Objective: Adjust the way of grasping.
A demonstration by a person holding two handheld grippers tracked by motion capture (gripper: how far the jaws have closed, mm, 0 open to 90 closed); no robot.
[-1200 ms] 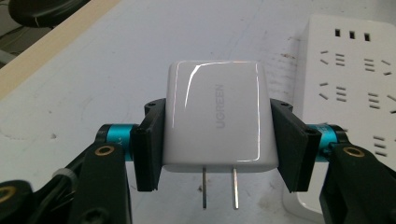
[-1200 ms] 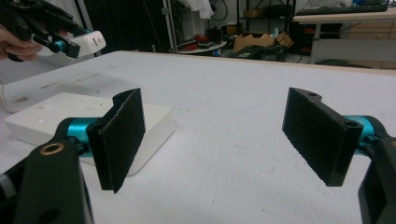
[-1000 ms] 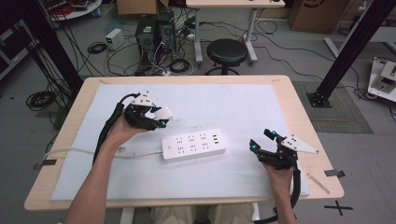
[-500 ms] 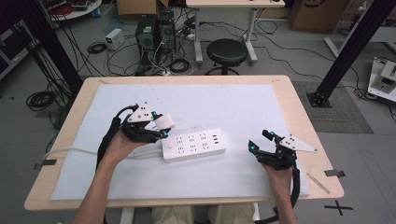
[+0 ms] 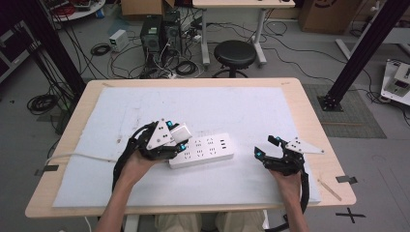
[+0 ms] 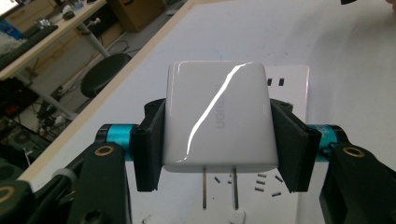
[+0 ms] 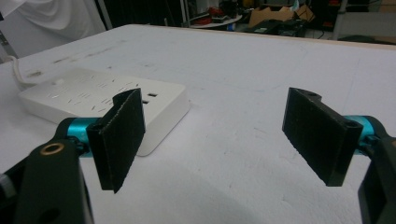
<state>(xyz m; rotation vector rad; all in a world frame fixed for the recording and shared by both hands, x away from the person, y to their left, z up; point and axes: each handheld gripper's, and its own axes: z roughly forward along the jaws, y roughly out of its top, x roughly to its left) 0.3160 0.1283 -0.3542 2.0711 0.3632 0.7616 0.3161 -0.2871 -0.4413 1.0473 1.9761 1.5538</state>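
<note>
Left gripper [image 6: 217,154], lower centre of the left gripper view: black pads clamped on both flanks of a glossy white, rounded-corner plastic charger block [image 6: 218,122], w/ two metal prongs pointing toward the bottom of the frame. Directly behind and below the block lay a white rectangular plastic power strip [image 6: 285,88]; its slot openings showed beside the prongs, lower centre-right. Whether prongs touched the strip: cannot tell.

High view: the left gripper [image 5: 176,140] sat left of centre, charger block [image 5: 180,131] at its tip, over the left end of the power strip [image 5: 207,151]. The strip lay approx. mid-frame, long axis running left-right, slightly tilted. Its white cord [image 5: 80,155] trailed off toward the left edge of the table.

Right gripper [image 7: 212,135], right gripper view: black pads stood well apart, nothing between them, just above the mat. The power strip [image 7: 93,95] appeared at left-centre, partly behind the left-hand pad. In the high view the right gripper [image 5: 266,147] was at lower right, apart from the strip's right end.

Support: white mat [image 5: 251,108] covering most of a light wooden table [image 5: 316,121]. Beyond the table, top centre: black round stool [image 5: 234,54] on a grey floor w/ cables.
</note>
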